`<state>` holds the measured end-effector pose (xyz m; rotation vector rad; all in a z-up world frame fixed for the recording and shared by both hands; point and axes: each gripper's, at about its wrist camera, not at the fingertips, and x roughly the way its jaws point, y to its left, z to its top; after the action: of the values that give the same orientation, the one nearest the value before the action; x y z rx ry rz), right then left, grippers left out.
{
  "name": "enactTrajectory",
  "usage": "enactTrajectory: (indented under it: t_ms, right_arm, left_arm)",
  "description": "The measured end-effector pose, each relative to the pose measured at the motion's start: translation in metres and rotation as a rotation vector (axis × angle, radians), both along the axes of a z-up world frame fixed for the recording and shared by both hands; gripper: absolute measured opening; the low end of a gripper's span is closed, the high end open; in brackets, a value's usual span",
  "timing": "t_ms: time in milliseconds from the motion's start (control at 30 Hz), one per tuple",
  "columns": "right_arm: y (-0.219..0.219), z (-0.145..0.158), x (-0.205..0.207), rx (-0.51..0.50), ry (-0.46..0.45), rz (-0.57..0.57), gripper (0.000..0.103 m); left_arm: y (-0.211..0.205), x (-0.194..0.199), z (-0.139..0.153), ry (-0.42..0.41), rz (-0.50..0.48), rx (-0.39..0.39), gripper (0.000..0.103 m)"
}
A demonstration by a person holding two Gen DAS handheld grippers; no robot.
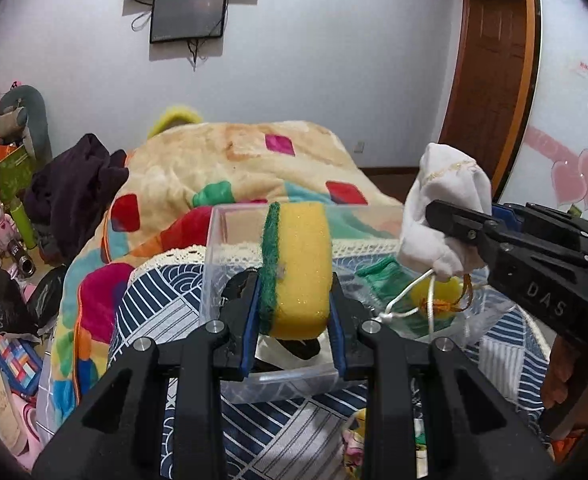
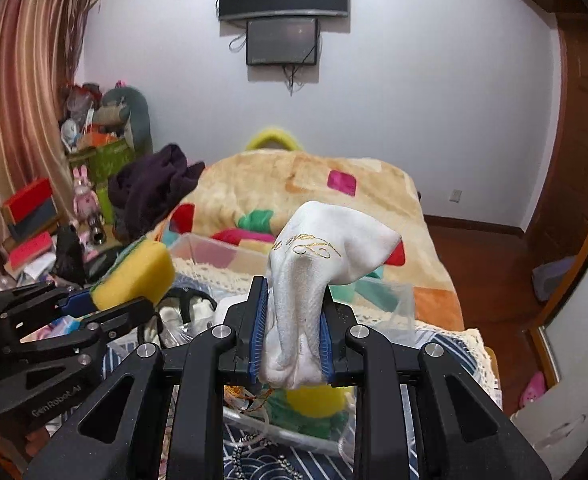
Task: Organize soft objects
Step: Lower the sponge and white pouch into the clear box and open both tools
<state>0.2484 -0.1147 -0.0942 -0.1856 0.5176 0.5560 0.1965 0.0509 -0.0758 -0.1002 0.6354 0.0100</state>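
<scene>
My left gripper point(image 1: 294, 276) is shut on a yellow sponge point(image 1: 299, 268) with a green scrub layer and holds it above a clear plastic box point(image 1: 214, 264). In the right wrist view the sponge point(image 2: 138, 272) shows at the left. My right gripper point(image 2: 294, 300) is shut on a white drawstring pouch point(image 2: 317, 264) with gold lettering, held over the box; the pouch point(image 1: 441, 208) shows at the right in the left wrist view, its cords hanging. Another yellow-and-green sponge point(image 1: 433, 292) lies in the box, also seen under the pouch point(image 2: 313, 400).
The box stands on a blue-and-white patterned cloth point(image 1: 166, 304) over a bed with a colourful blanket point(image 1: 230, 160). Dark clothing point(image 1: 74, 188) lies at the left. Cluttered boxes and toys point(image 2: 86, 184) fill the left floor. A wooden door point(image 1: 493, 80) is at the right.
</scene>
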Motion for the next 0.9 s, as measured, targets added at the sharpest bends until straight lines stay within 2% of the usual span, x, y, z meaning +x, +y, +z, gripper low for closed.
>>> enactTrajectory:
  t_ms: [300,600,800,867,900]
  right_arm:
    - [0.016,-0.026,0.012,-0.079,0.101,0.058,0.021]
    - [0.021,-0.033,0.014,-0.119,0.148,0.094,0.023]
    - [0.016,-0.032,0.011,-0.12,0.155,0.093,0.031]
    - [0.013,-0.03,0.008,-0.116,0.148,0.089,0.04]
    - [0.011,-0.028,0.007,-0.111,0.144,0.089,0.044]
  left_arm:
    - [-0.005,0.015,-0.015,0.044,-0.01,0.03,0.03]
    - [-0.006,0.02,-0.021,0.071,-0.011,0.027,0.03]
    - [-0.008,0.013,-0.018,0.071,-0.022,0.043,0.033]
    - [-0.007,0.008,-0.015,0.062,-0.022,0.039,0.033]
    - [-0.006,0.006,-0.014,0.059,-0.022,0.032,0.037]
